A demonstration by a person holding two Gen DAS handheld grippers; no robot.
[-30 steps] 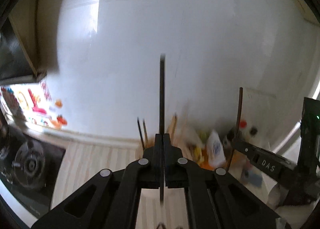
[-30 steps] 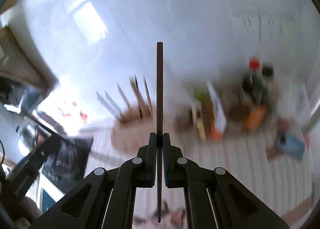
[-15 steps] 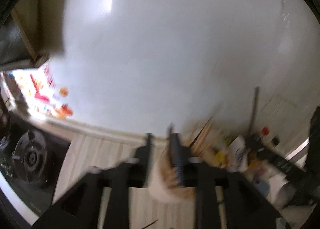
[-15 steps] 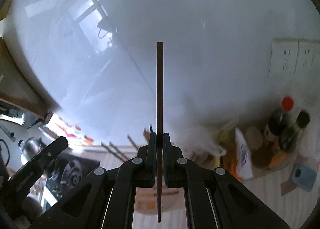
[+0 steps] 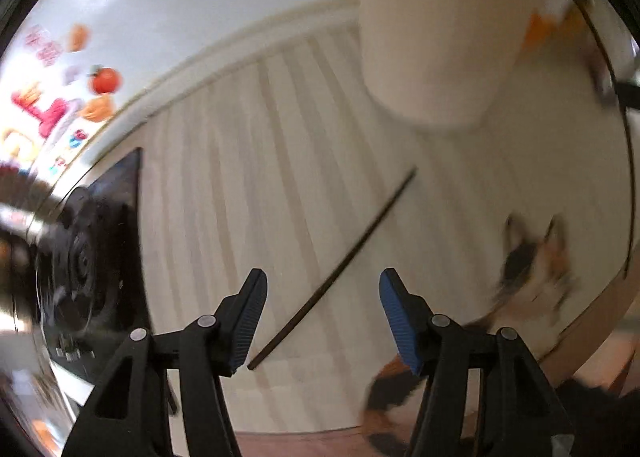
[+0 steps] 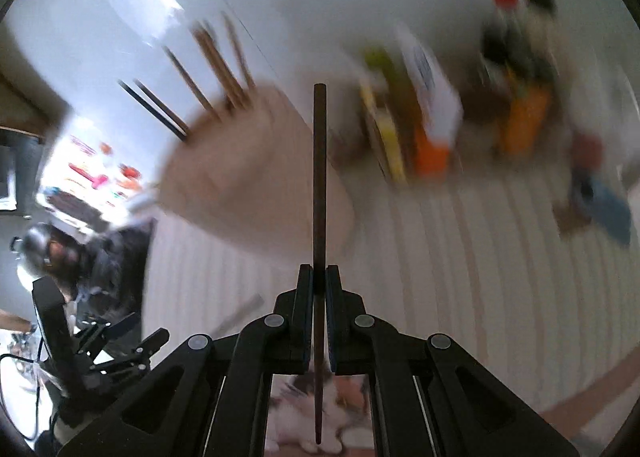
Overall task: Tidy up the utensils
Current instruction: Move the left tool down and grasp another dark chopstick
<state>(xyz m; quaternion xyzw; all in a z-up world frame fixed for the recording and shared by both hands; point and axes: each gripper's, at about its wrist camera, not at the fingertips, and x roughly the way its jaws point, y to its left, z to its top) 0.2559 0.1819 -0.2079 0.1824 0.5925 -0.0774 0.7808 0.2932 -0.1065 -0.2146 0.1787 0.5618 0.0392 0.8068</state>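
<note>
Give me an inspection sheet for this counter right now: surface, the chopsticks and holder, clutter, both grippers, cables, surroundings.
Surface: pale striped counter.
Job's things: one dark chopstick lying loose; holder with several chopsticks.
Clutter: blurred bottles and packets by the wall.
Grippers: left gripper open, jaws just opened, above the loose chopstick; right gripper shut on a brown chopstick.
Cables: dark cable at the left edge.
Surroundings: black stove, white wall.

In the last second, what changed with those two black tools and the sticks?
The left tool let go of its dark chopstick, its jaws have just been opening, and it dropped toward a loose chopstick on the counter. The right tool kept gripping its brown chopstick.
</note>
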